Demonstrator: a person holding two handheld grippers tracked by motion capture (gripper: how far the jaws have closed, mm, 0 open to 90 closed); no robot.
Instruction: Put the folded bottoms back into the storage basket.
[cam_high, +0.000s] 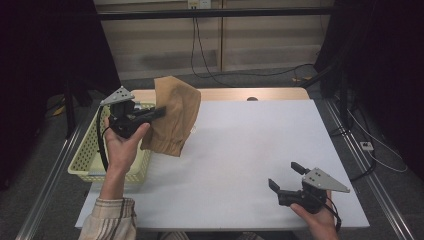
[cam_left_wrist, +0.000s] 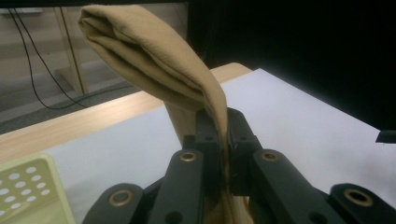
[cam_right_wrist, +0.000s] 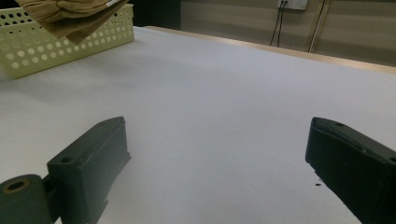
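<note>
A tan cloth (cam_high: 173, 114) hangs in the air over the left part of the white table (cam_high: 250, 150), beside the basket. My left gripper (cam_high: 159, 113) is shut on the tan cloth; in the left gripper view the tan cloth (cam_left_wrist: 154, 60) is pinched between the two black jaws of the left gripper (cam_left_wrist: 223, 140) and folds up and over to the left. My right gripper (cam_high: 286, 176) rests low at the table's front right, open with nothing between its jaws. In the right gripper view the right gripper (cam_right_wrist: 219, 158) shows bare white table between its fingers, and the tan cloth (cam_right_wrist: 70, 14) hangs at the top left.
A pale yellow perforated basket (cam_high: 90, 150) stands at the table's left edge, under my left hand; the same basket (cam_right_wrist: 56, 42) appears far left in the right gripper view. A wooden strip (cam_high: 240, 94) runs along the table's far edge. Cables trail on the floor behind.
</note>
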